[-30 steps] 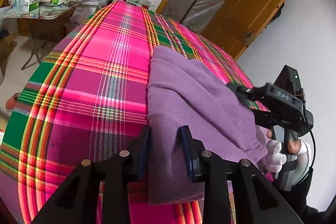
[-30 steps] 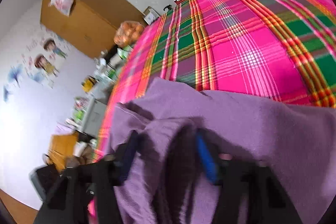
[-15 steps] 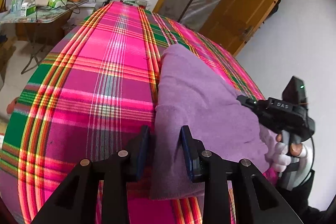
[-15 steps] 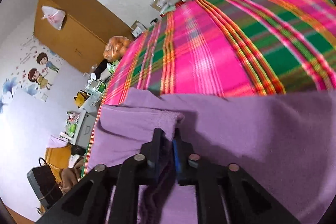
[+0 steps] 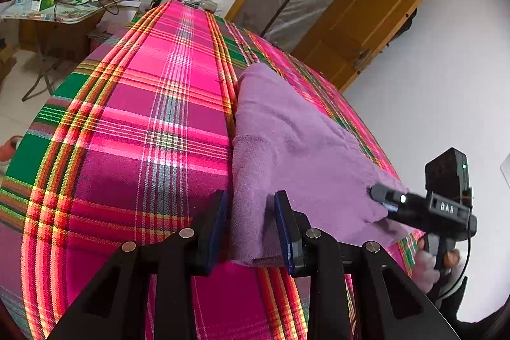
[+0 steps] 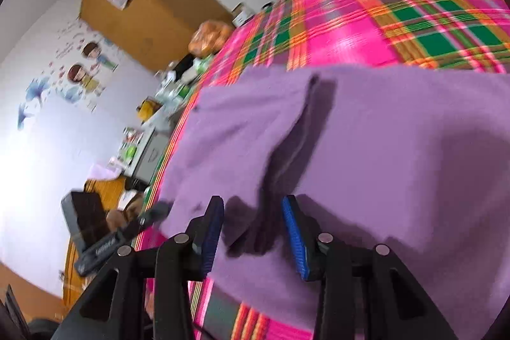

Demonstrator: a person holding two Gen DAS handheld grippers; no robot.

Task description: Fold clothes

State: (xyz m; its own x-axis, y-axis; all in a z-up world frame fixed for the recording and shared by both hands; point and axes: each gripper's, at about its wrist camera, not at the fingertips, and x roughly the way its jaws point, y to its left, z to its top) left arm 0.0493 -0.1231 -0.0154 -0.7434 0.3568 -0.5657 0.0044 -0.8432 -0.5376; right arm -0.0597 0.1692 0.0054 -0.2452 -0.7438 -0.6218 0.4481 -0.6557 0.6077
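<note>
The left gripper (image 5: pixel 250 225) was closing its fingers around the folded purple fleece garment's (image 5: pixel 287 148) edge; the right gripper (image 6: pixel 253 231) was opening over it.

"DAS" on right tool (image 5: pixel 376 196) body

A purple fleece garment (image 5: pixel 287 148) lies folded on the pink, green and orange plaid cloth. In the left wrist view it fills the centre-right of the frame, running from a rounded far end in the upper middle down to a straight near edge at the bottom centre, with a doubled, thicker fold along its left side. In the right wrist view the garment (image 6: pixel 382 148) spreads across the middle and right of the frame, mostly flat, with one raised crease casting a dark shadow up its centre. The picture there is blurred.
</note>
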